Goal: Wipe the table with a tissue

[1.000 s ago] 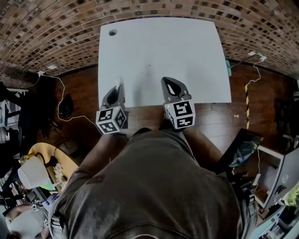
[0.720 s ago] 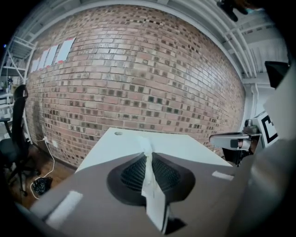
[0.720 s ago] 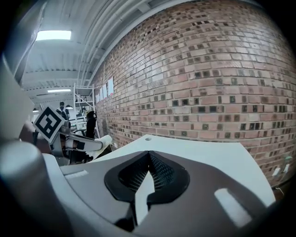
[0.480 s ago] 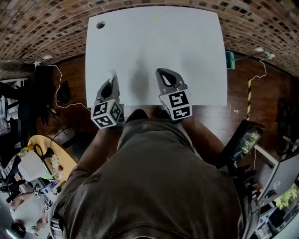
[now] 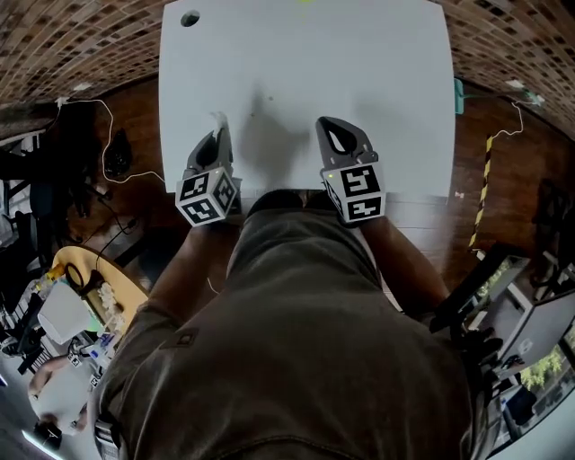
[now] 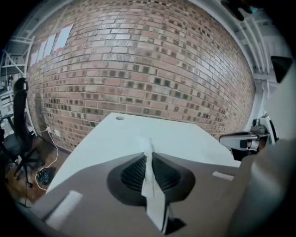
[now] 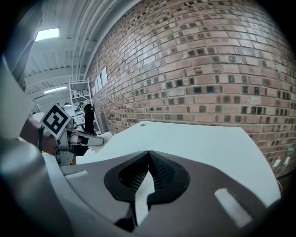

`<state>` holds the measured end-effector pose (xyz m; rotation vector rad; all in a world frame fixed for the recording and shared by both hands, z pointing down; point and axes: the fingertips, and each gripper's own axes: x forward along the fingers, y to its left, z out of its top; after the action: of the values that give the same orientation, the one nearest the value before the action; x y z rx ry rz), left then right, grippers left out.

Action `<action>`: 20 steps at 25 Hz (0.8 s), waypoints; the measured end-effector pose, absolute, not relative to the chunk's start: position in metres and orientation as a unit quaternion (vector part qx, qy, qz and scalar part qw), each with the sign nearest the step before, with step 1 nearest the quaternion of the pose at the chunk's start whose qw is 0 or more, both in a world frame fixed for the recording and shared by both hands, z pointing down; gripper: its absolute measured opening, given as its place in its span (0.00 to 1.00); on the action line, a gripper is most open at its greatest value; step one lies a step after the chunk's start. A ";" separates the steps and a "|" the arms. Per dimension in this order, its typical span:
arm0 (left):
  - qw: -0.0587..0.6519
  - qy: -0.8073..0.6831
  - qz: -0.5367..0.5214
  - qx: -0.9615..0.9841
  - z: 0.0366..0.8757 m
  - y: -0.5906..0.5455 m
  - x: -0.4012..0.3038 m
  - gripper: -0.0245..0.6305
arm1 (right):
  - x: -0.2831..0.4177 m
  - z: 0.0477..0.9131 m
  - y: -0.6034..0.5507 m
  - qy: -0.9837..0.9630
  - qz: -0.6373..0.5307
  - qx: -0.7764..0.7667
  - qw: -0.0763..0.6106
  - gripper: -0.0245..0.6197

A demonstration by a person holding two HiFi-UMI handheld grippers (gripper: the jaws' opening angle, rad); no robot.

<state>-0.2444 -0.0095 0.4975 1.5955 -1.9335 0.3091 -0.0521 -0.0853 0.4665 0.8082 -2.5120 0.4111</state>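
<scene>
Left gripper [image 6: 148, 155]: jaws pressed together on a tissue [image 6: 150, 183], pinching it at the tips.
Tissue: a thin white strip, standing upright between the left jaws; a wisp pokes out past the tips, the rest trails back along the seam toward the camera.
Tissue, head view: small white tuft at the front of the left gripper, over the near left part of the worktop [image 5: 296, 63]. Cannot tell whether it touches the surface.
Right gripper [image 7: 149, 152]: tips closed against each other, nothing held; pale worktop shows through the slot behind the tips.
Gripper placing: both held over the worktop's near edge, side by side, well apart, pointing toward the brick wall [image 6: 138, 60].
Marker cubes: one on each gripper, left cube [image 5: 207, 198], right cube [image 5: 353, 191], both at the worktop's near edge just ahead of the person's torso [image 5: 296, 341].
Worktop: plain white, rectangular, bare; a round cable hole [image 5: 190, 18] in the far left corner.
Surroundings: dark wooden floor [image 5: 135, 126] either side, a white cable [image 5: 97, 106] looping across it at left; a black office chair [image 6: 21, 120] by the wall.
</scene>
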 end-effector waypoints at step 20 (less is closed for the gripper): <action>0.383 -0.672 0.227 0.592 0.582 -0.026 -0.250 0.08 | -0.069 0.496 -0.105 -0.897 0.183 0.304 0.263 0.06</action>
<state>-0.2505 -0.0259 0.5816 1.5094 -1.7125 0.5795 -0.0689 -0.1049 0.4964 0.8209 -2.4265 0.4949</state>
